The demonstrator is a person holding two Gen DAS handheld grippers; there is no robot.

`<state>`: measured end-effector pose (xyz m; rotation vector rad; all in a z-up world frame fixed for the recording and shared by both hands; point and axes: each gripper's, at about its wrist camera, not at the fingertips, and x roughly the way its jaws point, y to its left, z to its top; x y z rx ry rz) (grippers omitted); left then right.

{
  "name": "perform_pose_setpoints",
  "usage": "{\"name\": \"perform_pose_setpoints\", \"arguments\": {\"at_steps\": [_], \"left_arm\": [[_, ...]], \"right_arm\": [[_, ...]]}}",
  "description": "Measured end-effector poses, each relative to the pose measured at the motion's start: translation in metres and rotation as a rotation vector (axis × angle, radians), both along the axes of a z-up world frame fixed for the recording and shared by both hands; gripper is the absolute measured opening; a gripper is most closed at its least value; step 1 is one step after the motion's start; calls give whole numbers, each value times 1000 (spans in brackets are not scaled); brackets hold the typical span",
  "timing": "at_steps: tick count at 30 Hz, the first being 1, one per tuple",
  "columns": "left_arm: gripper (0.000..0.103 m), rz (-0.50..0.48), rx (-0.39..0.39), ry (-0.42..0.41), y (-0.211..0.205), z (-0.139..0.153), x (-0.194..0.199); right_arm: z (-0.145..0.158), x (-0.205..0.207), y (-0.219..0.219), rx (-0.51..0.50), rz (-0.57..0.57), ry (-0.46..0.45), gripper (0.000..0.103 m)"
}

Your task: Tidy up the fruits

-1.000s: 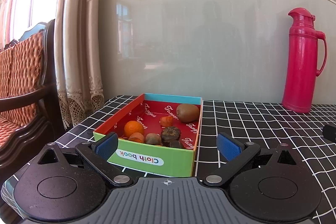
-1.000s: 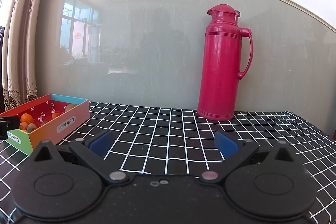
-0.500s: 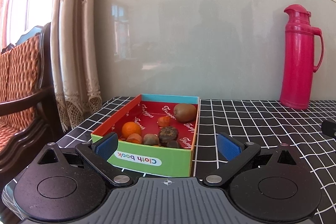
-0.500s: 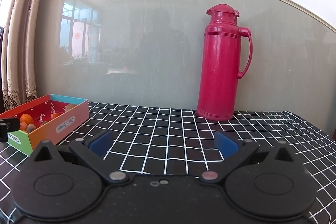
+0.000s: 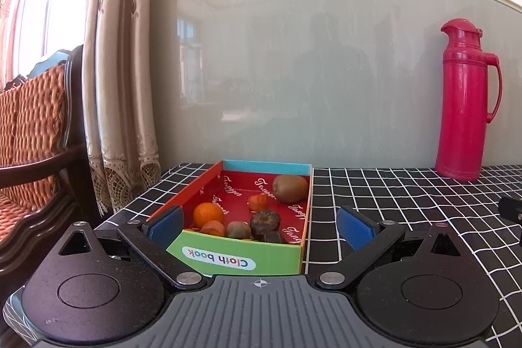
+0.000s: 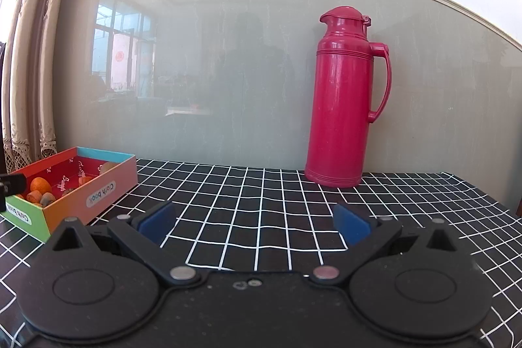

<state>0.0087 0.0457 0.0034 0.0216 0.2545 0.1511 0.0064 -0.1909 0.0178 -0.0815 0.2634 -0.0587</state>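
So we've got the fruit sitting inside the shallow multicoloured cardboard box with the red printed lining (image 5: 239,256), on the black tablecloth with a white grid (image 5: 407,201). Straight ahead of our left gripper (image 5: 259,229), w/ the box's green short wall right at the fingers. Box's long axis runs away from us, toward the pale glossy wall panel (image 5: 310,70), so every fruit lies along the left gripper's own line of reach.

Inside, near end: round orange mandarin (image 5: 208,213), a smaller orange piece (image 5: 213,228) just beside it, a dull greenish-brown small fruit (image 5: 238,229), a dark wrinkled round fruit (image 5: 265,219). Mid-box a little red-orange fruit (image 5: 257,201); far right corner, the brown fuzzy kiwi (image 5: 289,187), apart from the rest.

Left gripper: fingers spread wide, nothing between them; blue pads straddle the box's near end. Right gripper (image 6: 254,222): also spread wide, empty, facing bare cloth and the tall red plastic thermos jug (image 6: 345,100). From the right wrist view the box (image 6: 98,194) sits well off to the left.

Our read: left is clearly nearer & already lined up; right would have to cross over. Next reach prob. goes forward over the green wall, into the near cluster.
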Motion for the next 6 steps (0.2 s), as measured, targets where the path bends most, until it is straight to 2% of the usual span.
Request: {"name": "perform_pose_setpoints", "arguments": {"at_steps": [6], "left_arm": [[99, 0, 3, 10, -2, -1, 2]], "right_arm": [[0, 0, 1, 0, -1, -1, 103]]}}
